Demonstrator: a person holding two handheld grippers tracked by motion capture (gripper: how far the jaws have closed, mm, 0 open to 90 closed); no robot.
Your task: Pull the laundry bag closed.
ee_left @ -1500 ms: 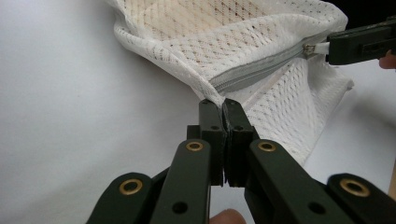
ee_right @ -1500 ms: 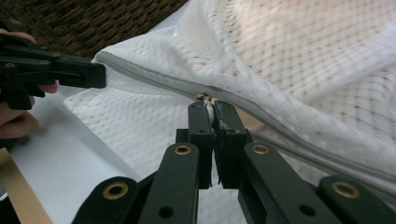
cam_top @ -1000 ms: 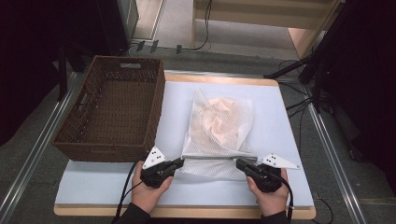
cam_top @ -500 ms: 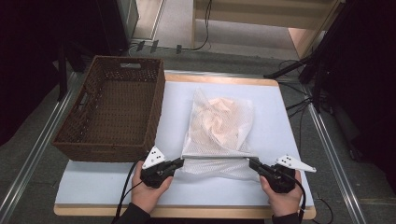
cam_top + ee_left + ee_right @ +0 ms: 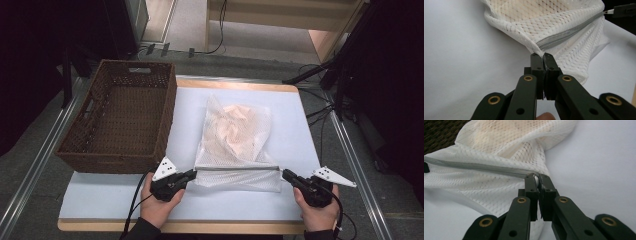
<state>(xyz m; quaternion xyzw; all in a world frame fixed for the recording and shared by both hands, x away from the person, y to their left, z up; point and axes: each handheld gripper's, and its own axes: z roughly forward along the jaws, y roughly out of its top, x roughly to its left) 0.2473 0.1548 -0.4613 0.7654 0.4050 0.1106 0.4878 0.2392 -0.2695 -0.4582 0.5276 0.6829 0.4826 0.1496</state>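
Note:
A white mesh bag (image 5: 235, 135) with a peach cloth inside lies on the white table cover (image 5: 295, 135). Its grey zipper (image 5: 237, 168) runs taut along the near edge between both grippers. My left gripper (image 5: 194, 173) is shut on the bag's left corner at the zipper's end (image 5: 542, 56). My right gripper (image 5: 285, 173) is shut on the zipper pull at the bag's right corner (image 5: 536, 178). In the left gripper view the zipper (image 5: 569, 31) slants up to the right gripper (image 5: 624, 10) at the top right.
A dark brown wicker basket (image 5: 167, 115) with nothing in it stands on the left of the table, close beside the bag. Cables and metal rails run along the floor on both sides. The table's near wooden edge lies just under both hands.
My right gripper has slid to the right along the bag's near edge with the zipper pull, and the grey zipper line is longer. The left gripper has stayed put.

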